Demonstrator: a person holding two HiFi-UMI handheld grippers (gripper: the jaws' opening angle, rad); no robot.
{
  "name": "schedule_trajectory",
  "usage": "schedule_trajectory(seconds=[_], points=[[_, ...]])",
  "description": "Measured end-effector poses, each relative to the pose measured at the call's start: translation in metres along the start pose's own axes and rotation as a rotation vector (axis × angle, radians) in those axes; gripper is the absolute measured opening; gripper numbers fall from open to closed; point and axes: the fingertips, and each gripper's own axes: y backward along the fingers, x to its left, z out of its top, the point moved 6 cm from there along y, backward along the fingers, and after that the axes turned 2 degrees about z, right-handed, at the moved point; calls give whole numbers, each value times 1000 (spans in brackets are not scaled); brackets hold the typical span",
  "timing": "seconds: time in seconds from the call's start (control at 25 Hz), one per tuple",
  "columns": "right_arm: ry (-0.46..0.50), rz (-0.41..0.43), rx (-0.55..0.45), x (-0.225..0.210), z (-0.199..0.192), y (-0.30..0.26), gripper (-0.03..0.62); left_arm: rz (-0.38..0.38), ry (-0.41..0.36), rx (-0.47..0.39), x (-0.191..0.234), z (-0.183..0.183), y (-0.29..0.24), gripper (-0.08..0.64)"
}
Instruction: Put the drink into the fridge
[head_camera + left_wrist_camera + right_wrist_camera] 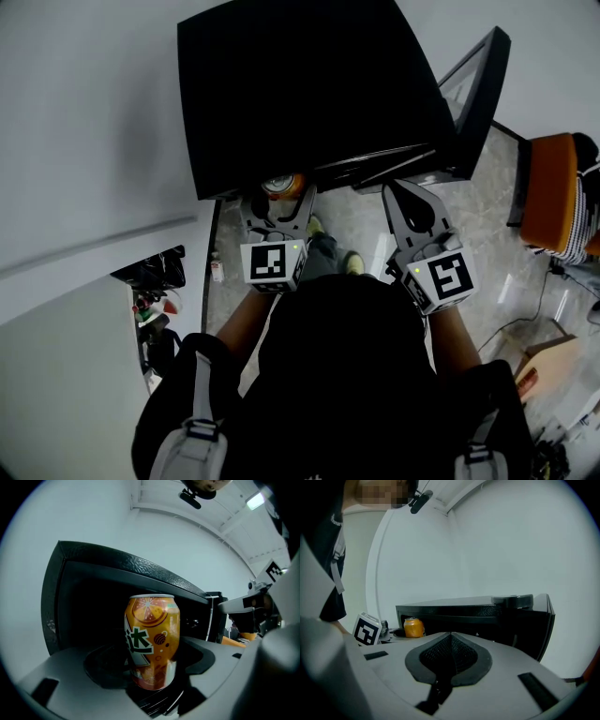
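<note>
An orange drink can point(152, 641) stands upright between the jaws of my left gripper point(151, 670), which is shut on it. The can is just in front of the dark open cavity of the small black fridge point(117, 569). From the head view the can point(281, 184) sits at the fridge's front edge, below its black top point(309, 84). The fridge door point(473, 103) is swung open to the right. My right gripper point(405, 192) is shut and empty, hovering before the opening near the door. The right gripper view shows the can point(413, 627) far left and the door point(534, 625) at right.
A white wall runs behind and left of the fridge. An orange chair point(553, 192) stands at the right. A cardboard box point(548, 361) and cables lie on the tiled floor at lower right. Small clutter point(150, 300) sits low at left.
</note>
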Motion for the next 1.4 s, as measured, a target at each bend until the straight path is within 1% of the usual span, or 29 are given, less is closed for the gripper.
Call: schedule_trajectory(seconds=[0.2,0.36,0.52,0.68,0.88,1.04,1.12,1.28,1.4], points=[[-7,-17,-8,-1,0,2,12,-23,-12,20,3,6,-11,330],[-8,-28,-9,0,-1,1,12,-10,-42,11,8,-1,-18,330],[12,-49,11,1,-4,2,12,-3,-48,0,9,1,-27,330],[15,-64,-15,1,1,0,12,8,-56,-7,14,6,-36,330],[3,-55,41,-1,-7,4,12,25,-93,-10,20,8,-49,330],[4,-56,4,0,-1,0,12,33,-99,-5,20,9,-58,331],[0,-57,19,0,-3,0,12,37,-100,-4,21,9,-61,330],[0,-66,3,0,0,0,12,49,-93,-2,20,11,-71,330],[0,-78,-2,-2,0,1,12,59,-115,10,18,8,-75,331]])
